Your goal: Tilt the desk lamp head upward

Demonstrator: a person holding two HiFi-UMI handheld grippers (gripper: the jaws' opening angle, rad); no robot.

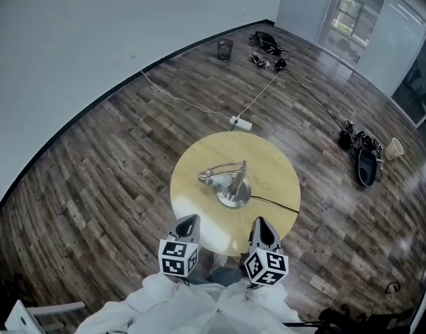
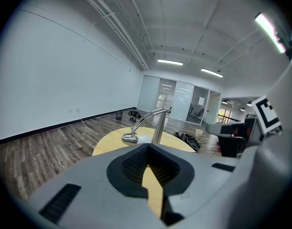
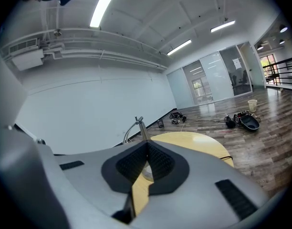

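A silver desk lamp point(image 1: 229, 181) stands on the round yellow table point(image 1: 269, 165), round base near the middle. Its upright post carries a curved arm reaching left, and the lamp head point(image 1: 206, 177) hangs low over the tabletop. The left gripper view shows the lamp point(image 2: 155, 123) ahead with its head point(image 2: 130, 138) pointing down. Only the post top and arm of the lamp point(image 3: 138, 126) rise above the jaws in the right gripper view. My left gripper point(image 1: 187, 223) and right gripper point(image 1: 262, 228) hover at the table's near edge, both shut and empty, apart from the lamp.
A black cord point(image 1: 275, 202) runs from the lamp base off the table's right edge. On the wooden floor lie a white power strip point(image 1: 241, 123) with cables, a bin point(image 1: 225, 48), bags point(image 1: 366, 160) and a cup point(image 1: 393, 148).
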